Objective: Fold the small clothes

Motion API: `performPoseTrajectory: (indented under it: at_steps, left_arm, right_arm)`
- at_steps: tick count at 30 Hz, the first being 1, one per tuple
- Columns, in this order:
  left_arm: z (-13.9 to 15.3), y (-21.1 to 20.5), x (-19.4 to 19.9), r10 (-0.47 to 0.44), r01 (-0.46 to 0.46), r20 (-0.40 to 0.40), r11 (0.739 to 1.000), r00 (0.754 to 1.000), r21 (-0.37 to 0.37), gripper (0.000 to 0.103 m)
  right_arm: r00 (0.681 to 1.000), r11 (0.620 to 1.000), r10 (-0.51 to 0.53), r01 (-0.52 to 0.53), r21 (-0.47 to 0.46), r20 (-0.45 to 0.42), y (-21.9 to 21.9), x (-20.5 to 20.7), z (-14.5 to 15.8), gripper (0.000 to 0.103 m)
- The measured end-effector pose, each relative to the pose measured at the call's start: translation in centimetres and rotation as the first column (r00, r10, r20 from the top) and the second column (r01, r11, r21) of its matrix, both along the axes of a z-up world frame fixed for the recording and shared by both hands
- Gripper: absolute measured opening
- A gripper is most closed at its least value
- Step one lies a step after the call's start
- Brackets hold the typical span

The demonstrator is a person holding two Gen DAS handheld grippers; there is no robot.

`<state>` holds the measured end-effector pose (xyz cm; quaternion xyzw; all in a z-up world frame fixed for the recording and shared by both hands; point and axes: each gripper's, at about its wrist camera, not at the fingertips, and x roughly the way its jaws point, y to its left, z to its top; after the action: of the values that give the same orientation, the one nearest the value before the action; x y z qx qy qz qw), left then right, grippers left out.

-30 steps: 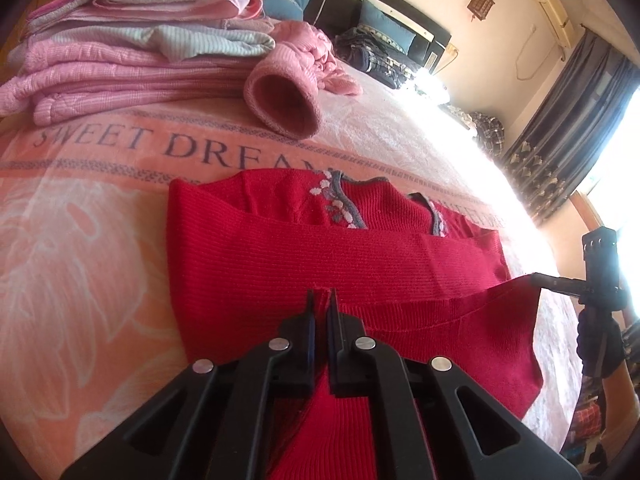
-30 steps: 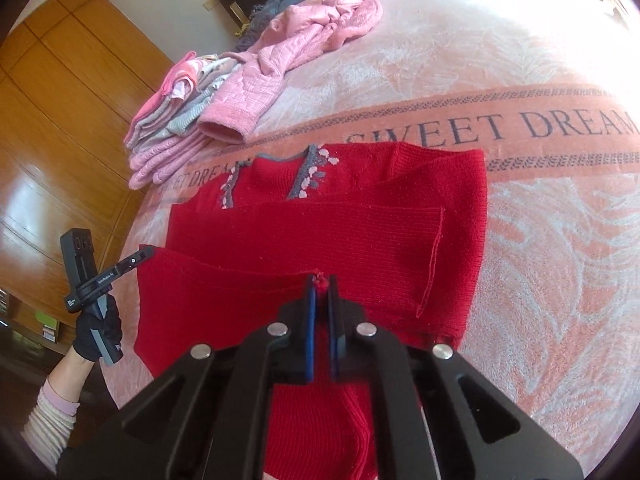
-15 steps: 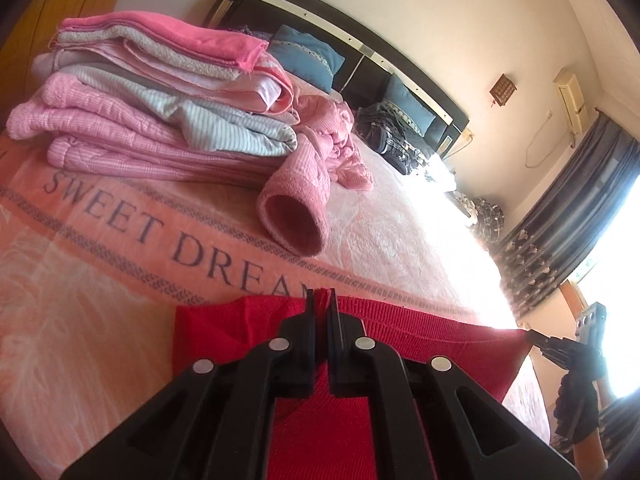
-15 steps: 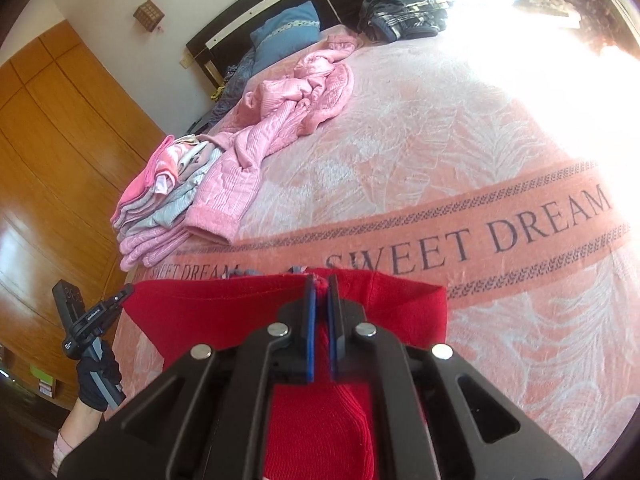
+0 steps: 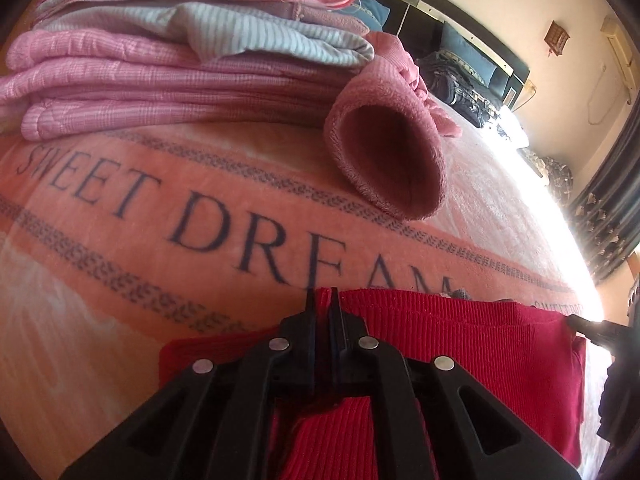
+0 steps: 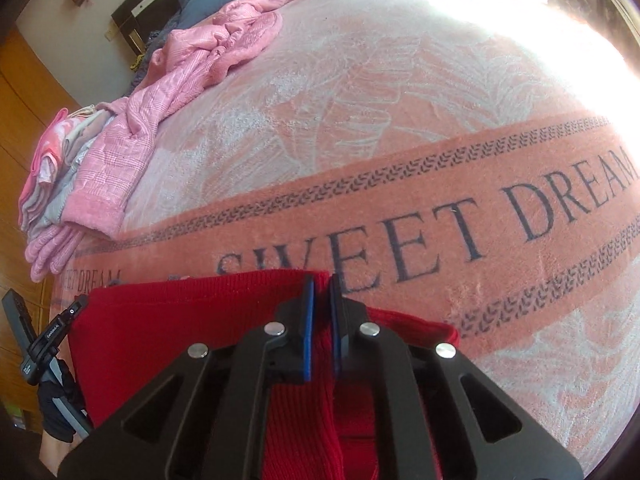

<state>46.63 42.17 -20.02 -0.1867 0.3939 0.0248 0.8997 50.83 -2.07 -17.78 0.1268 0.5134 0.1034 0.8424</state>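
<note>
Red sweater (image 5: 460,336) in 2 claws

Lighting: strong daylight, far right of left claw (image 5: 322,300); bedspread (image 5: 516,216) there blown out. Same glare upper right beyond right claw (image 6: 322,286). Near claws: even, soft shadows under jaws. Fisheye bend at edges, dark corner vignette. Sharpness OK centre, softer twd rim
</note>
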Motion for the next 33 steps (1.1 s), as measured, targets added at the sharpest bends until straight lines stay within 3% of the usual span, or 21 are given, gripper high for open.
performPoseTrajectory:
  at_steps: [2,5,8,11,14,18,21,25,29,31,33]
  left_arm:
    - [1.6,0.4,-0.8,0.023,-0.023,0.002,1.000,1.000,0.016,0.011]
    - [5.3,1.0,-3.3,0.040,-0.041,0.050,0.999,0.998,0.013,0.016]
    - [9.1,0.3,-7.1,-0.001,0.001,0.085,1.000,0.996,0.005,0.020]
    - [11.0,-1.8,-11.1,-0.082,0.081,0.058,0.996,0.995,0.028,0.027]
    - [10.2,-3.5,-14.9,-0.134,0.134,0.010,0.991,0.991,0.008,0.034]
    - [6.6,-4.9,-18.1,-0.167,0.165,-0.080,0.986,0.983,-0.033,0.035]
    - [4.3,-4.9,-18.6,-0.157,0.153,-0.100,0.987,0.982,-0.052,0.035]
    - [2.8,-4.6,-18.3,-0.153,0.153,-0.121,0.988,0.981,-0.010,0.035]
    - [1.7,-4.1,-18.3,-0.150,0.149,-0.141,0.989,0.978,-0.018,0.035]
    - [1.3,-4.1,-18.5,-0.161,0.159,-0.147,0.987,0.976,-0.028,0.035]
    - [1.1,-4.4,-18.7,-0.177,0.178,-0.155,0.984,0.972,-0.003,0.035]
  right_arm:
    - [1.000,1.000,-0.001,0.001,-0.008,0.019,-0.3,-0.8,1.4,0.022]
    - [0.998,0.999,0.027,-0.028,0.018,0.050,-1.1,-3.0,5.0,0.023]
    - [0.994,0.995,0.095,-0.096,0.026,0.049,-1.4,-6.5,8.3,0.025]
    - [0.986,0.986,0.165,-0.165,0.008,-0.001,-1.3,-11.2,9.3,0.032]
    - [0.974,0.976,0.219,-0.219,0.002,-0.064,-1.1,-15.8,7.7,0.034]
    - [0.959,0.968,0.245,-0.249,-0.012,-0.146,-0.8,-19.4,4.1,0.035]
    - [0.960,0.973,0.229,-0.229,0.019,-0.162,-1.2,-20.3,2.0,0.036]
    - [0.950,0.969,0.242,-0.246,0.001,-0.195,-1.2,-20.5,0.4,0.035]
    - [0.948,0.967,0.253,-0.243,0.073,-0.196,-1.9,-20.5,0.5,0.005]
    - [0.948,0.963,0.255,-0.233,0.134,-0.190,-2.5,-20.8,0.9,0.005]
    - [0.947,0.963,0.260,-0.239,0.125,-0.188,-3.0,-21.0,1.3,0.004]
